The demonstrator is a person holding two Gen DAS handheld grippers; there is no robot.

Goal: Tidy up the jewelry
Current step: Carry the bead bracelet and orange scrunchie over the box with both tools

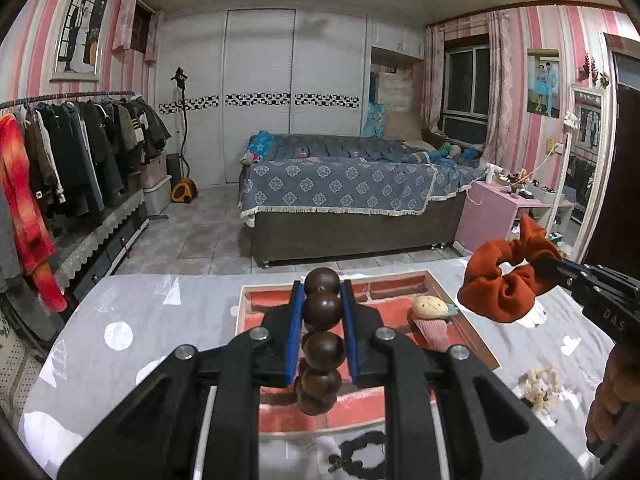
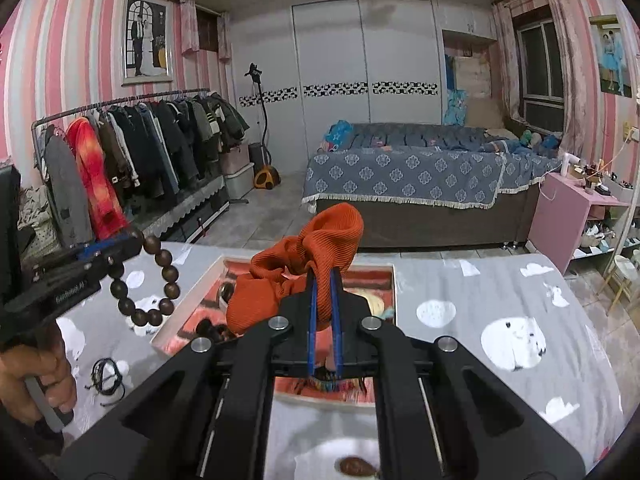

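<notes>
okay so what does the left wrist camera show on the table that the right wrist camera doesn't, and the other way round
Only the left wrist view shows the fluffy cream hair tie on the cloth and the pineapple plush clip plainly in the tray. Only the right wrist view shows the black cord bracelet and a small brown oval piece near the front edge. Both show the left gripper shut on the wooden bead bracelet, the right gripper shut on the orange scrunchie, and the tray.

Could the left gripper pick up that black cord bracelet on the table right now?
Probably not yet: the left gripper is already shut on the wooden bead bracelet, so the black cord bracelet lies unobstructed on the table but must wait.
</notes>
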